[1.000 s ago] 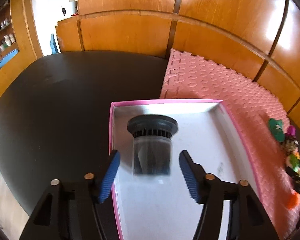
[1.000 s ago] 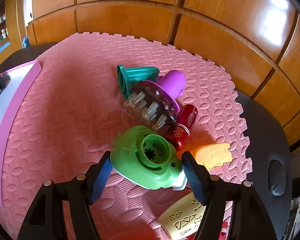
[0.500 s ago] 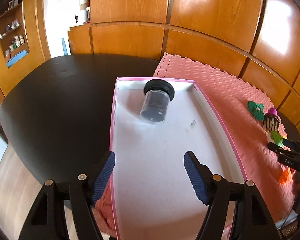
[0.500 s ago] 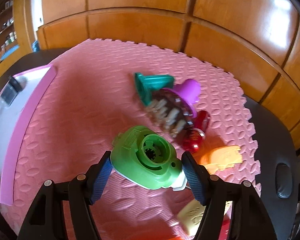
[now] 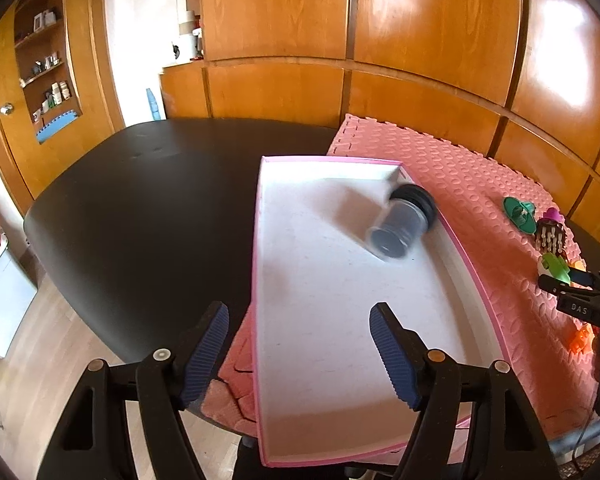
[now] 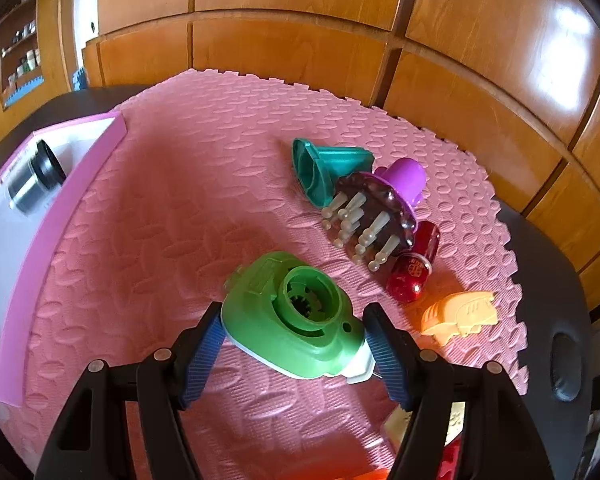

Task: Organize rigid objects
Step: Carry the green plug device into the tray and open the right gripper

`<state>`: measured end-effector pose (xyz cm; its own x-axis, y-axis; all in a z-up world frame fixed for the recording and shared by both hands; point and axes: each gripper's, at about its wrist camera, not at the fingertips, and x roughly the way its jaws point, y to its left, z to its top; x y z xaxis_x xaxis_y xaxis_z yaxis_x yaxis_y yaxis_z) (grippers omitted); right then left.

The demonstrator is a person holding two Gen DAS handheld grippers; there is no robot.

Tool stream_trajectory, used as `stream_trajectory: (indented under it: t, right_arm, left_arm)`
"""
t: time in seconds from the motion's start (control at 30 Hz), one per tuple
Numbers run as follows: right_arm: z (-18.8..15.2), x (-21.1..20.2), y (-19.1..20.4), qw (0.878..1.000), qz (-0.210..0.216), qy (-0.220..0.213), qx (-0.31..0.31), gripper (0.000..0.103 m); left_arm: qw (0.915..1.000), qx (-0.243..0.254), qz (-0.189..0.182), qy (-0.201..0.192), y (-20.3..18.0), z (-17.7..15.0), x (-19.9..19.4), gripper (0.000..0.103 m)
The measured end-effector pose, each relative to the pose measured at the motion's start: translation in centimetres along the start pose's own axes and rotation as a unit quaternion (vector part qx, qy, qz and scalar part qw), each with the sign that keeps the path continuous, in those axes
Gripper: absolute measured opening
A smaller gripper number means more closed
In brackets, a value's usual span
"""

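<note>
A dark see-through jar [image 5: 400, 228] with a black lid lies on its side in the white, pink-rimmed tray [image 5: 256, 240], against the far right wall and blurred. My left gripper [image 5: 300, 316] hangs open over the tray's near end with nothing between its blue pads. On the pink foam mat, my right gripper [image 6: 295, 320] is shut on a green plastic housing [image 6: 268, 280] with a round hub, one pad pressing each side. The right wrist view also shows the jar [image 6: 36, 180] and the tray [image 6: 60, 216] at far left.
Behind the green housing on the pink mat [image 6: 160, 240] lie a teal funnel-shaped piece [image 6: 324, 168], a purple-handled bristle brush [image 6: 380, 208], a red can [image 6: 414, 268] and an orange piece [image 6: 460, 312]. The mat and tray rest on a black table [image 5: 140, 220] against wood panelling.
My left gripper let go of the jar and drew back to the tray's near end. The jar rolled to the far right wall. The right gripper, still holding the green housing, shifted slightly toward the tray.
</note>
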<state>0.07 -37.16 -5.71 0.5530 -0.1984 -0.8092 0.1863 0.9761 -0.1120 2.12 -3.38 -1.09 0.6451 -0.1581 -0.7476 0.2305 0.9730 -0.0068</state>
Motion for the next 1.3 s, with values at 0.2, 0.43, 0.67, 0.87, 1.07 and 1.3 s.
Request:
stream_trajectory:
  t: [0.2,0.43,0.67,0.87,1.07,1.3]
  right_arm:
    - [0.8,-2.1,1.7,0.999,0.036,-0.02,0.01,0.071]
    - [2.0,-4.3,5.9,0.995,0.091,-0.037,-0.004,0.071]
    - [4.0,-6.3,12.2,0.986,0.146,-0.056,-0.052,0.071]
    - [4.4,-6.6,16.7,0.979,0.178,-0.054,-0.086,0.071]
    - [5.5,-6.1,20.6,0.971,0.201,-0.053,-0.117,0.071]
    - [8.2,-4.2,23.5,0.97,0.201,-0.05,-0.129,0.071]
  left_arm:
    - [1.0,-0.004,0.005,-0.003,0.9,-0.4,-0.2,0.074]
    - [0.9999,-0.01,0.005,-0.004,1.5,-0.8,-0.3,0.074]
    - [0.9998,-0.02,0.002,-0.001,2.6,-1.2,-0.2,0.074]
    - [0.9993,-0.036,0.007,0.002,4.0,-1.7,-0.2,0.074]
    - [0.9978,-0.063,0.02,-0.004,6.1,-1.5,-0.6,0.074]
    - [0.996,-0.083,0.032,0.001,7.6,-1.6,-0.3,0.074]
